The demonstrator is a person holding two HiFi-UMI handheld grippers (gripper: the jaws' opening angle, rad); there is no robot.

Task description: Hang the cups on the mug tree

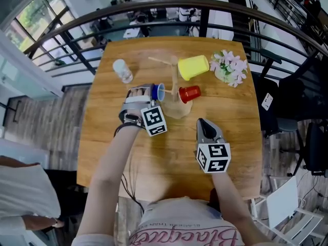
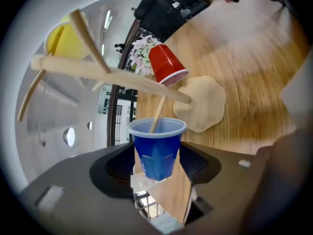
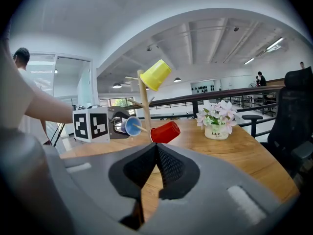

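Note:
The wooden mug tree (image 1: 177, 108) stands mid-table. A yellow cup (image 1: 193, 67) hangs on an upper peg and a red cup (image 1: 189, 94) on a lower right peg. My left gripper (image 1: 149, 93) is shut on a blue cup (image 2: 156, 151), held on its side with the mouth towards the tree. A thin peg (image 2: 157, 114) reaches into that mouth. The right gripper view shows the blue cup (image 3: 132, 126) on the peg beside the red cup (image 3: 165, 131). My right gripper (image 1: 204, 125) rests shut and empty near the tree's base, towards the front.
A clear plastic cup (image 1: 122, 70) lies on the table's far left. A pot of pink flowers (image 1: 229, 67) stands at the far right. A railing (image 1: 154, 14) runs beyond the far edge. A black chair (image 3: 293, 111) stands right of the table.

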